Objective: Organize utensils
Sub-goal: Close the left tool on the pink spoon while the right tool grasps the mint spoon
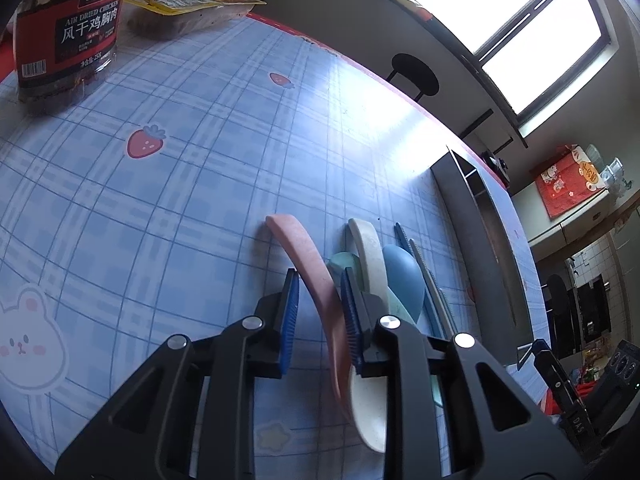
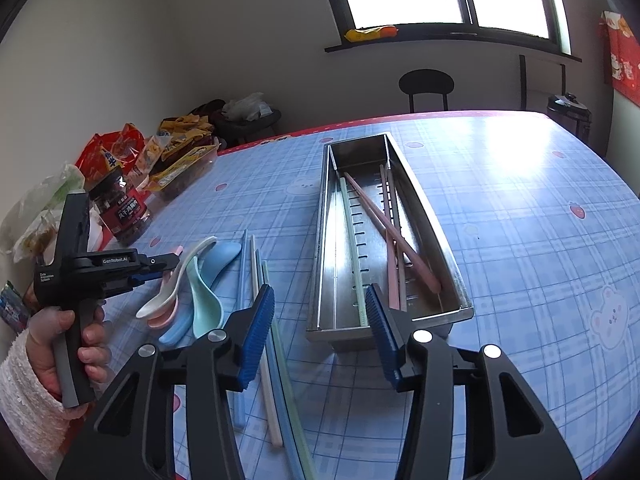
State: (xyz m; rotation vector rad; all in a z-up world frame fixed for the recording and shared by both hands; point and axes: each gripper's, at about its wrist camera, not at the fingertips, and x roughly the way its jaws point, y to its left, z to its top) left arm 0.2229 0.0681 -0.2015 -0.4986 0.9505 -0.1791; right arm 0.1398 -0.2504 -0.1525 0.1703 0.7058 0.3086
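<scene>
Several spoons lie bunched on the blue checked tablecloth: pink spoon [image 1: 304, 264], white spoon [image 1: 366, 248], blue spoon [image 1: 404, 276], teal spoon [image 1: 340, 260]. My left gripper [image 1: 319, 280] straddles the pink spoon's handle, which rests against the right pad; a gap shows at the left pad. From the right wrist the left gripper [image 2: 160, 268] sits at the spoon handles. Loose chopsticks [image 2: 260, 320] lie beside the spoons. The steel tray [image 2: 424, 208] holds pink chopsticks [image 2: 384, 224] and a green chopstick [image 2: 352, 248]. My right gripper [image 2: 320, 292] hovers open and empty near the tray's front end.
A jar of dried chicken [image 1: 68, 32] and snack packets [image 2: 180, 148] crowd the table's far left. A hand in a white fleece sleeve [image 2: 84, 344] holds the left gripper. A black chair [image 2: 426, 84] stands behind the table's far edge.
</scene>
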